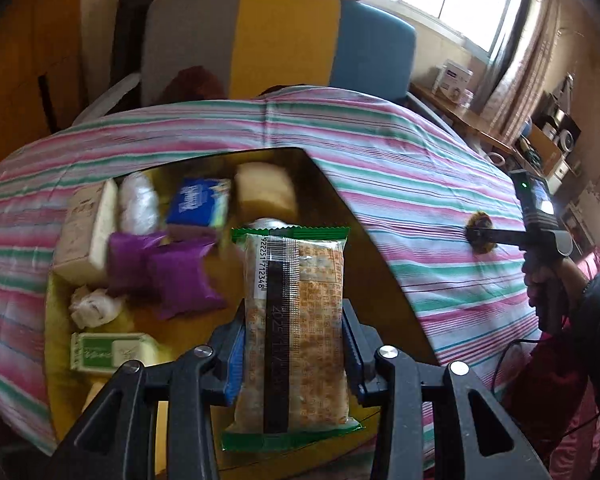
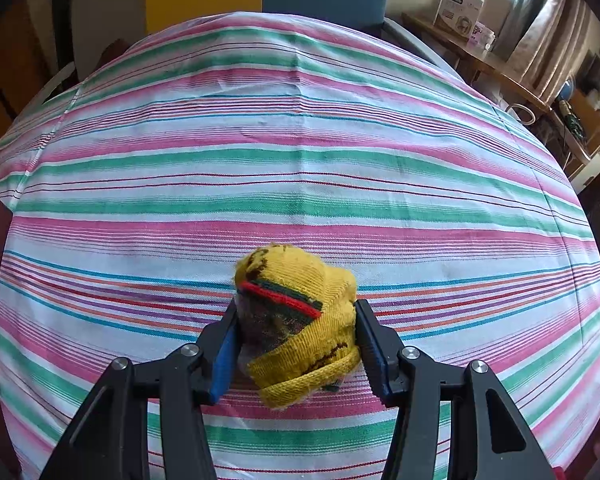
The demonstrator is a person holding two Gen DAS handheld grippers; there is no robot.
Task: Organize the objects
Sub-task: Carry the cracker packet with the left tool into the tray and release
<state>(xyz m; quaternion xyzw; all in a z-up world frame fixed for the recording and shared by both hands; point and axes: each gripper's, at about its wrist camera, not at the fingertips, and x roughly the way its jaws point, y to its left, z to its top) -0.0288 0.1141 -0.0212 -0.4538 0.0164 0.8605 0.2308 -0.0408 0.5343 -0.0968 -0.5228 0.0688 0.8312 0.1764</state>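
My left gripper point(image 1: 294, 320) is shut on a green-edged cracker packet point(image 1: 296, 280), held upright by its long sides over a yellow tray point(image 1: 372, 264). In the tray lie two purple packets point(image 1: 172, 276), a blue packet point(image 1: 198, 204), a white roll point(image 1: 138, 204), a beige box point(image 1: 86, 232), a pale loaf-like block point(image 1: 264, 192) and a green box point(image 1: 108, 352). My right gripper point(image 2: 296, 308) is shut on a rolled yellow sock point(image 2: 300, 320) low over the striped cloth point(image 2: 300, 160). In the left wrist view that sock point(image 1: 479, 229) is to the right of the tray.
The striped cloth point(image 1: 420, 200) covers the whole table. A grey, yellow and blue chair back point(image 1: 260, 40) stands behind it. A side table with a white box point(image 1: 454, 76) is at the back right. A hand and dark sleeve point(image 1: 580, 308) hold the right tool.
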